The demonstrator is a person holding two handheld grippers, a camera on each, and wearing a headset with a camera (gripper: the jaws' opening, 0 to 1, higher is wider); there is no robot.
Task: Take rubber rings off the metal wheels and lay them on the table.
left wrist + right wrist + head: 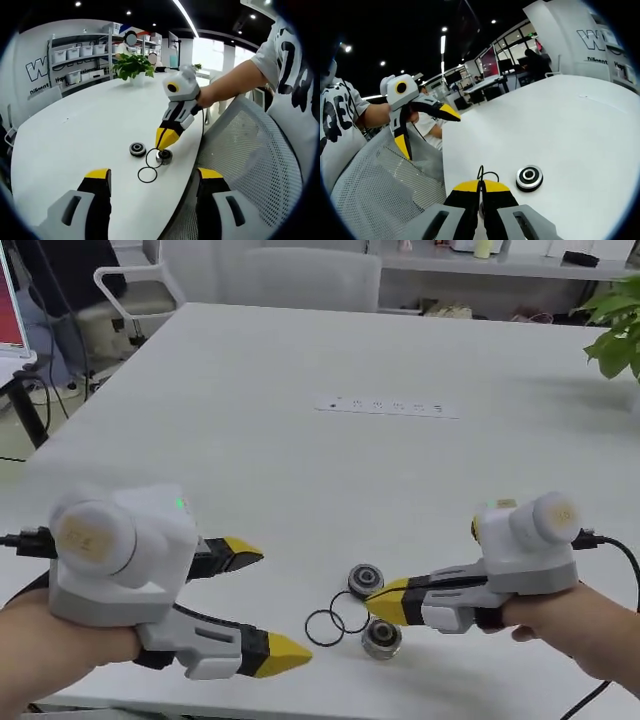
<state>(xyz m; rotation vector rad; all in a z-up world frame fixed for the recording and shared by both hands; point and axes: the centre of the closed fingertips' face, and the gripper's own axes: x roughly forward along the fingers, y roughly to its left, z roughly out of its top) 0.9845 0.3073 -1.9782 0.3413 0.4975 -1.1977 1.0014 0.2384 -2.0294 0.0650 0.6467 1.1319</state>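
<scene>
Two metal wheels lie near the table's front edge: one (366, 579) further back and one (381, 638) under my right gripper. Two black rubber rings rest overlapping on the table to their left. One ring (309, 628) lies free. The other ring (347, 595) reaches to the tips of my right gripper (372, 604), which looks shut on its edge. In the right gripper view the shut tips (481, 182) have a thin black loop rising from them, with a wheel (529, 178) to the right. My left gripper (270, 602) hovers open to the left of the rings, holding nothing.
A white power strip (388, 407) lies mid-table. A potted plant (615, 335) stands at the far right and a chair (300, 275) at the far side. The wheels sit close to the table's front edge (330, 705), with a mesh chair (250, 165) just off it.
</scene>
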